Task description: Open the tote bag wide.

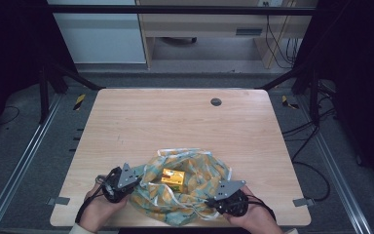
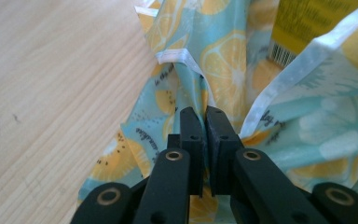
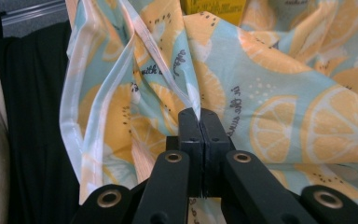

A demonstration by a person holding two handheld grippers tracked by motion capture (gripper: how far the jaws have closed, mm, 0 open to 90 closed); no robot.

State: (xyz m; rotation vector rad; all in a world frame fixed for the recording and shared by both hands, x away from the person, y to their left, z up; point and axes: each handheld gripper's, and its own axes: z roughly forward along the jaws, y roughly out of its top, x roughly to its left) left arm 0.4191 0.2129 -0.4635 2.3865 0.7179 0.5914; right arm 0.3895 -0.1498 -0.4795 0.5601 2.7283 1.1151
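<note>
A light blue cloth printed with orange and lemon slices (image 1: 190, 187) lies bunched at the table's near edge, with a small yellow box (image 1: 172, 178) resting in its middle. My left gripper (image 1: 135, 184) is shut on a fold of the cloth (image 2: 223, 70) at its left side, the yellow box (image 2: 307, 23) just beyond. At the cloth's right front, my right gripper (image 1: 209, 201) is shut on a white-hemmed fold of the cloth (image 3: 270, 93). The box (image 3: 214, 11) peeks above it there.
The wooden table (image 1: 175, 122) stretches bare behind the cloth, with a round grey cable port (image 1: 215, 102) near its far edge. Black frame posts stand at both sides. A person's hands hold the grippers at the near edge.
</note>
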